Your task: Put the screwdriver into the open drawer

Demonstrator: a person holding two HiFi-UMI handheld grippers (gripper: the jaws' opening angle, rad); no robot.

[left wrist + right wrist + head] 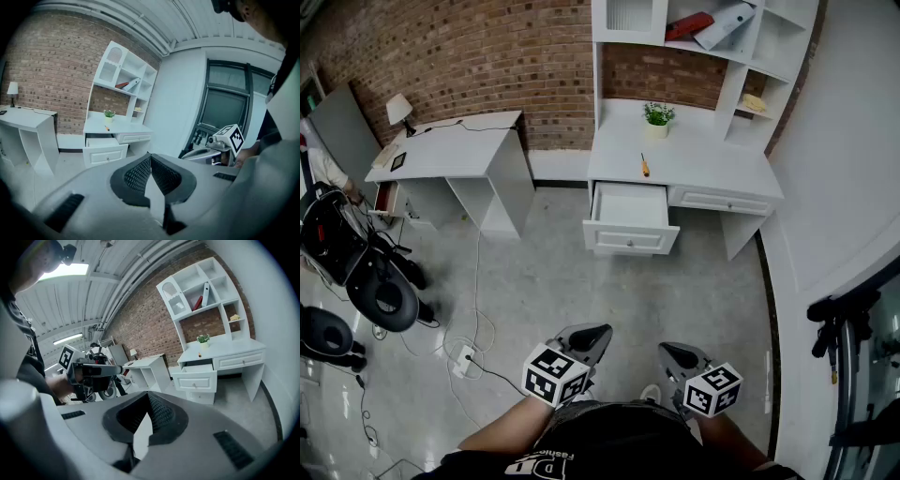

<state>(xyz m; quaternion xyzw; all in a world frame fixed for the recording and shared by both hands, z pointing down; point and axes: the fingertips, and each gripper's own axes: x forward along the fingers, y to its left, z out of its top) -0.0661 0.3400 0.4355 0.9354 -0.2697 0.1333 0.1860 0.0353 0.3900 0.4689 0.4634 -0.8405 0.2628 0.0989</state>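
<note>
Left tongs (592,336) and right tongs (675,354) are held closed and empty near the person's body, well apart from the white tabletop (712,169). On it the screwdriver (644,166) is seen lying just behind the open drawer (630,239). It is judged light, stiff and apt to roll; a grip across the orange handle is advised.

screwdriver (644,165) tiny, tip indistinct, hutch (628,37) top cropped

Bright, even indoor light fills the head view, and the glossy floor (337,403) glares at lower left. Both gripper views bend strongly and have black corners. The left one looks dimmer and bluish. A ceiling lamp (65,270) blows out at the right one's upper left.
</note>
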